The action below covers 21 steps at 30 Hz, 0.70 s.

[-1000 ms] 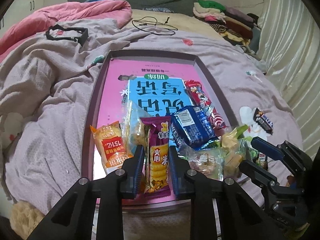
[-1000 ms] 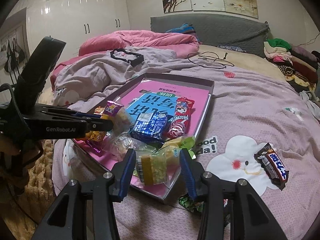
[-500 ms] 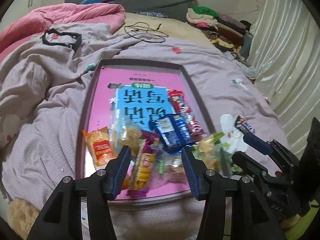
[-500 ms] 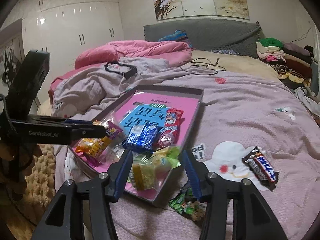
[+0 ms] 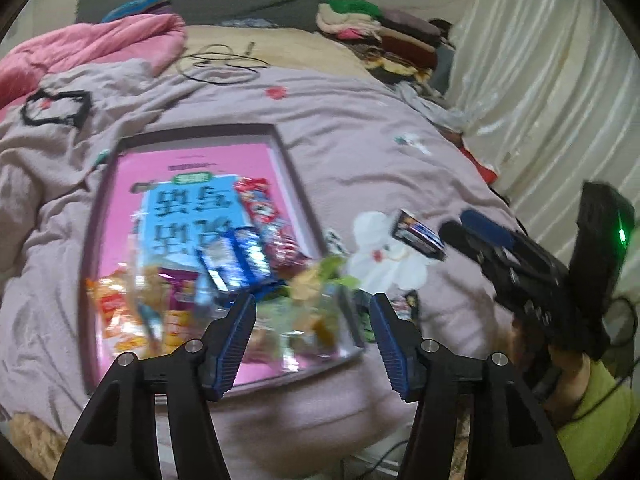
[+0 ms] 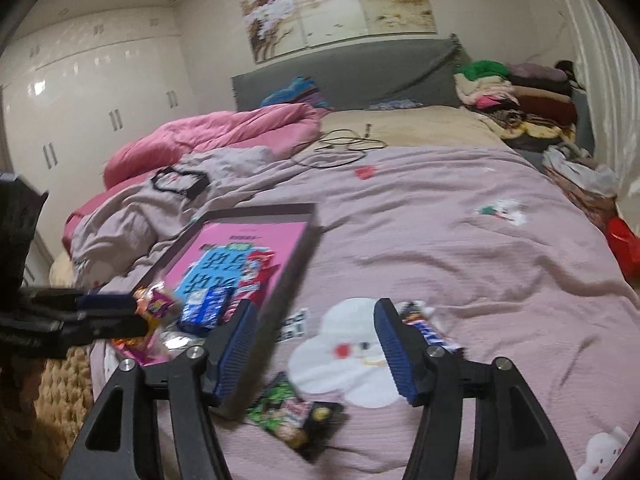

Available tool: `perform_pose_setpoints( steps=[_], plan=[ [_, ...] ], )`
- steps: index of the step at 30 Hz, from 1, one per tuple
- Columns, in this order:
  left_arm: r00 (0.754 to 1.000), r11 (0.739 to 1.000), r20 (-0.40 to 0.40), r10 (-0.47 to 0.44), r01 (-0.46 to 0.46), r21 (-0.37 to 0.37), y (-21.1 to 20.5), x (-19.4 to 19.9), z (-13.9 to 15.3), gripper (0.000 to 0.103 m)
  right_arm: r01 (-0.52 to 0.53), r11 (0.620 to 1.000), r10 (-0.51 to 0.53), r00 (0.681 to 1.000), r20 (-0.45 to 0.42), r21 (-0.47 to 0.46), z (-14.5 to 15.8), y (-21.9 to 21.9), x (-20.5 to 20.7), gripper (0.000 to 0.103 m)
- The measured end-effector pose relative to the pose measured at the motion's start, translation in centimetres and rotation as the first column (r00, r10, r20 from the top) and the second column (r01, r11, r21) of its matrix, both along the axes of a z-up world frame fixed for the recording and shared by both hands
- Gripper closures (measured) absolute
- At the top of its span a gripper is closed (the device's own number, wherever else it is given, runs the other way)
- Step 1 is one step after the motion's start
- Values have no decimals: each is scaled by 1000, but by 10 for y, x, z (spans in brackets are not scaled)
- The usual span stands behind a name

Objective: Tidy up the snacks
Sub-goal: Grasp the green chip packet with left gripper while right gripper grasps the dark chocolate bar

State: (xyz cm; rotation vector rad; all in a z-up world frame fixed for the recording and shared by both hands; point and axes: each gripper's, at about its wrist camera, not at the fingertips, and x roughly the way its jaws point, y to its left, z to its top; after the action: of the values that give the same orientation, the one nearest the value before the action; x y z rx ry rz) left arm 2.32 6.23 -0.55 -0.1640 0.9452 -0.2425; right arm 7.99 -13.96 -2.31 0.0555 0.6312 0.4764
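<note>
- Left gripper (image 5: 312, 340) tilts downward, jaws just opened, empty above crinkly snack packets (image 5: 224, 280) in the shallow rectangular tray (image 5: 296, 184).
- Right gripper (image 6: 314, 344) likewise released, empty over the soft blanket (image 6: 460, 240); a glossy chocolate bar (image 6: 432, 330) lies just right.

White wardrobe (image 6: 80, 120), grey headboard (image 6: 360, 76), wall painting (image 6: 340, 4), cream curtain (image 5: 540, 80).

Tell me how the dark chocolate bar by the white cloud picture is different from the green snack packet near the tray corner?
The dark chocolate bar is long and slim with a blue and white label; the green snack packet is wider, with bright green and black print. The bar lies beyond the white cloud print, the packet nearer, beside the purple tray. Both lie flat on the lilac bedspread, outside the tray, ungripped.
</note>
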Motion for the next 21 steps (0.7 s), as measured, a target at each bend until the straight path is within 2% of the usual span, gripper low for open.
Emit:
perform_pose_setpoints(
  steps=[6, 10, 16, 21],
  plan=[
    [993, 993, -27, -114, 114, 29, -43, -3, -6, 42, 49, 999, -49, 999, -23, 11, -1, -28, 9, 39],
    [984, 986, -63, -165, 166, 17, -65, 0, -16, 42, 60, 998, -60, 997, -43, 9, -5, -38, 13, 38],
    [974, 980, -125, -186, 194, 52, -93, 10, -32, 42, 41, 999, -43, 996, -82, -27, -14, -36, 18, 36],
    [965, 975, -182, -189, 207, 85, -109, 23, -47, 42, -3, 996, -9, 992, -125, -94, -29, -31, 27, 36]
  ],
)
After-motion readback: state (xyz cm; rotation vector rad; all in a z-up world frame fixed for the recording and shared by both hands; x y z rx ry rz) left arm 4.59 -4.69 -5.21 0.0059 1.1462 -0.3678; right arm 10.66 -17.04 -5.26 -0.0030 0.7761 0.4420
